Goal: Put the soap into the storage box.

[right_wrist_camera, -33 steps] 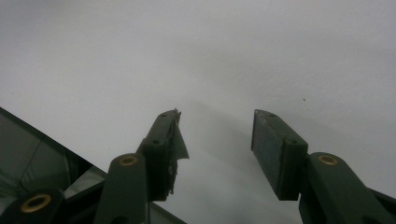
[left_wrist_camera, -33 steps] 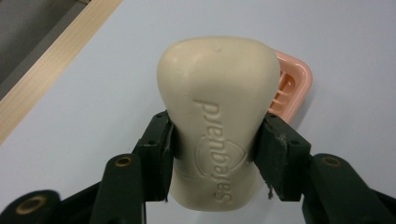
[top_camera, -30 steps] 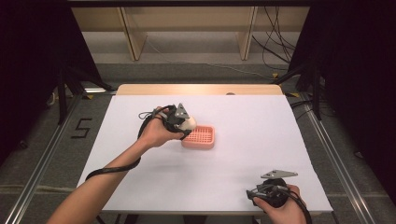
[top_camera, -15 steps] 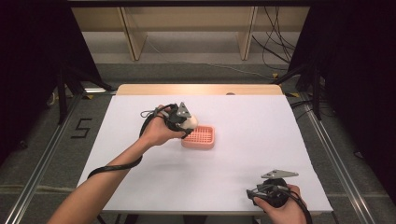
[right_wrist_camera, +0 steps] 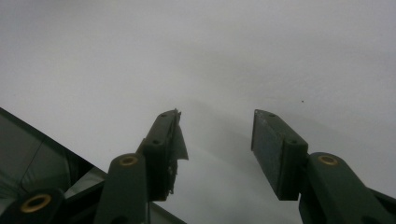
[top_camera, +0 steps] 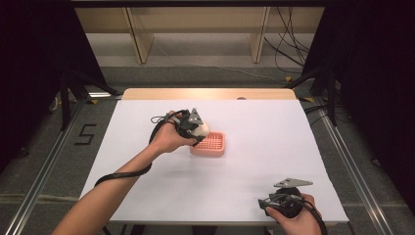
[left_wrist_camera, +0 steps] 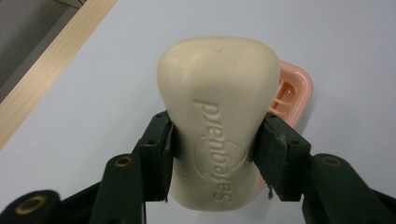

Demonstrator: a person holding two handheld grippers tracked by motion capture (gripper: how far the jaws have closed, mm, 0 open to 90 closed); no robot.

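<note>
Now one soap bar [left_wrist_camera: 218, 121] clamped in left gripper [left_wrist_camera: 215, 140]; one pink dish [top_camera: 209, 144] beside.

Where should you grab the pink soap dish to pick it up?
Pinch one raised wall of the pink soap dish, probably its right edge, coming from above. It lies flat and looks too wide to span. The left gripper holding the soap crowds its left.

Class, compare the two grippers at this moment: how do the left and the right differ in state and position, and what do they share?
The left gripper is shut on a cream soap bar; the right gripper is open, with nothing between its jaws. The left gripper is at the pink soap dish mid-table; the right gripper sits near the table's front edge. Both have two black jaws and are hand-held.
</note>
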